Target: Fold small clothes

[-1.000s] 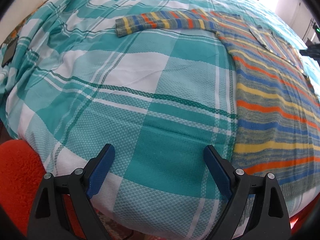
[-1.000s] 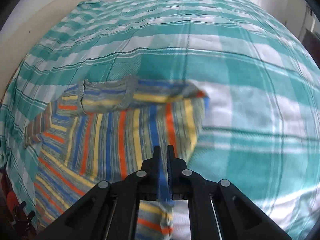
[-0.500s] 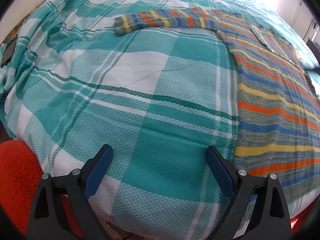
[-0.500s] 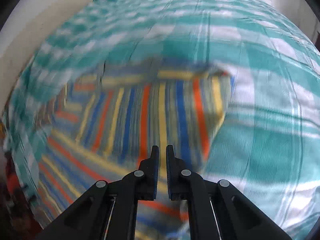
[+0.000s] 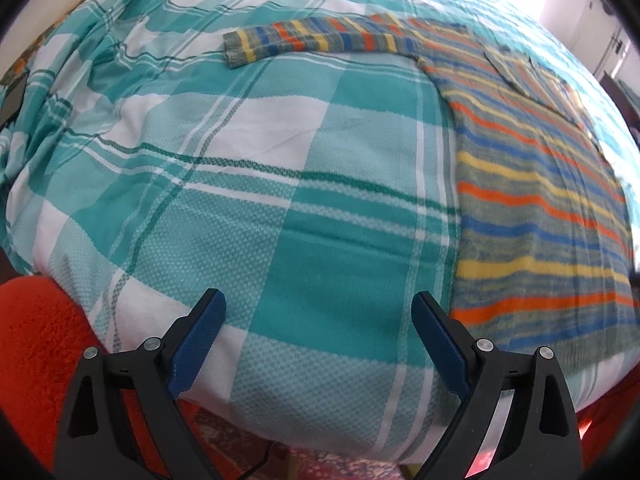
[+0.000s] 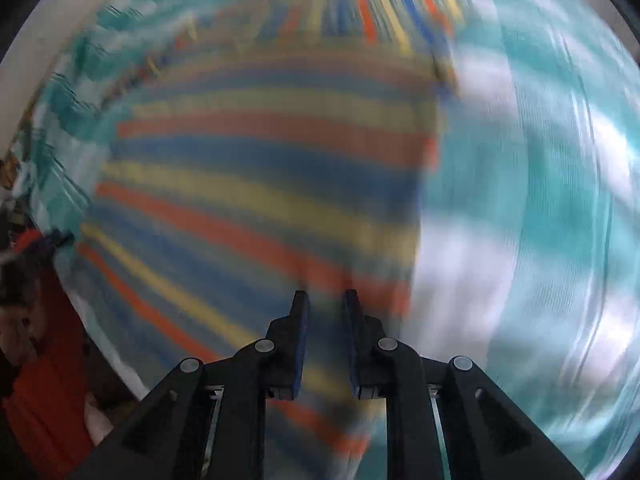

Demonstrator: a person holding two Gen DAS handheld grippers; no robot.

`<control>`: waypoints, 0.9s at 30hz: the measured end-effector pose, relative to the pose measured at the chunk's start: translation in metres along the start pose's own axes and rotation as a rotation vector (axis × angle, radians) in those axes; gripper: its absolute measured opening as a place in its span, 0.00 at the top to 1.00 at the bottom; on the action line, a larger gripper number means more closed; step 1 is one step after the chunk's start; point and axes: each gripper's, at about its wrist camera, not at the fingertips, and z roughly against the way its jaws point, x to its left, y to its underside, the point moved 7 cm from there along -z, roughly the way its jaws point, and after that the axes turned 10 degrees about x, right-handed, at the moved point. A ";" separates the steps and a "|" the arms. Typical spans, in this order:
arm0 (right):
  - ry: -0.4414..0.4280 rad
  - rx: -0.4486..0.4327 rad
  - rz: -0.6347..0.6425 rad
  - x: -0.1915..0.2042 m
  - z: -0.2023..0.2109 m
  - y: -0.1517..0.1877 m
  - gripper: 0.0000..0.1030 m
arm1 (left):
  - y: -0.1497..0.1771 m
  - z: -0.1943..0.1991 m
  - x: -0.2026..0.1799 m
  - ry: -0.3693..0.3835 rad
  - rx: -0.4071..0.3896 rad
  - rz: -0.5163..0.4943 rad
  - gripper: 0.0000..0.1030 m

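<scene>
Right wrist view: heavily motion-blurred; the striped sweater (image 6: pixel 260 184) and checked bedspread (image 6: pixel 540 200) show as smears, no edges or folds legible. Left wrist view: the sweater's right side (image 5: pixel 560 216) is cut off by the lens rim; a dark object (image 5: pixel 14 94) at far left is unidentifiable.

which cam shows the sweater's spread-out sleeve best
The left wrist view: the striped sweater lies sharp on the plaid bedcover, its sleeve stretched out flat, cuff visible. The right wrist view shows only motion-blurred stripes of the body; no sleeve can be made out.
</scene>
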 end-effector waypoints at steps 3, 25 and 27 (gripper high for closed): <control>0.027 -0.034 -0.064 -0.002 0.016 0.045 0.82 | 0.004 0.004 0.002 0.008 -0.013 -0.002 0.08; -0.052 -0.149 -0.069 0.137 -0.034 0.048 0.51 | -0.044 0.026 0.032 0.159 -0.059 0.149 0.08; 0.029 -0.206 0.003 0.153 -0.030 0.057 0.46 | -0.074 0.031 0.045 0.155 -0.090 0.189 0.08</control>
